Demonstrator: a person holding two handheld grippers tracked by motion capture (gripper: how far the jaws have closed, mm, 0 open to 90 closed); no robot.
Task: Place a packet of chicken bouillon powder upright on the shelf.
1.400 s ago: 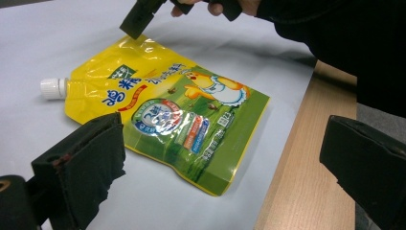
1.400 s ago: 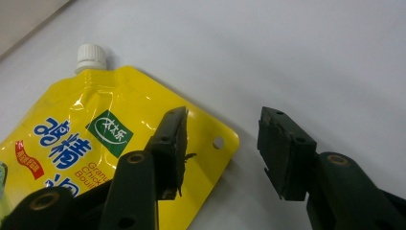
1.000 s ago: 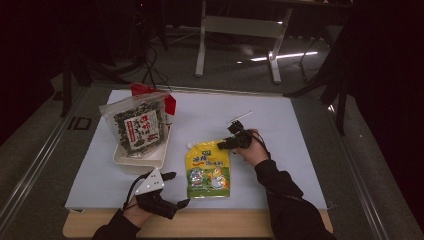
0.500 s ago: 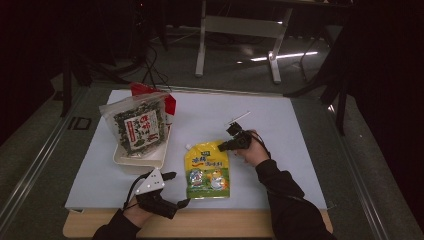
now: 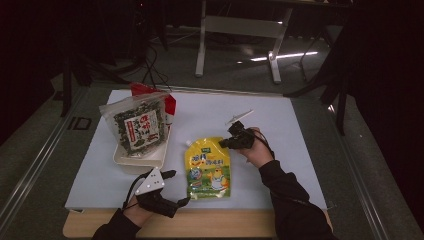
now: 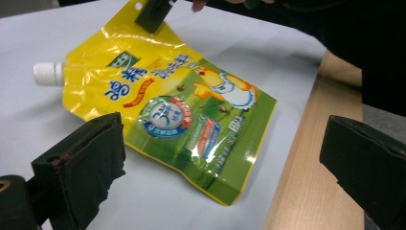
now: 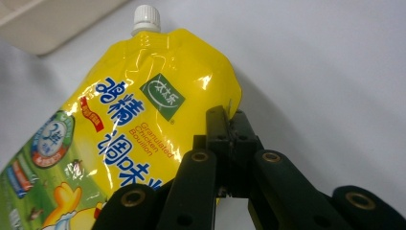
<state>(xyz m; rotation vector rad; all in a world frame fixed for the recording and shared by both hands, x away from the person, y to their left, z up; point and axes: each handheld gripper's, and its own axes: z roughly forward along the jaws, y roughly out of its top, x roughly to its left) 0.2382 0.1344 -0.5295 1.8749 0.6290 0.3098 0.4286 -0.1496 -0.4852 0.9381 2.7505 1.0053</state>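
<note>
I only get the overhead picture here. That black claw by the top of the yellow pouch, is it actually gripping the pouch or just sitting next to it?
Observer: Gripping. In the right gripper view the right gripper has its jaws closed on the upper edge of the yellow pouch.
Operator: Does the pouch have a lid?
Observer: Yes, a white screw cap sits on a spout at the top corner.
Operator: And the other claw, near the bottom?
Observer: The left gripper has its jaws wide apart, with the pouch lying on the white mat beyond them, not between them.
Operator: Any English on the pouch?
Observer: It reads "Granulated Chicken Bouillon" in small orange letters.
</note>
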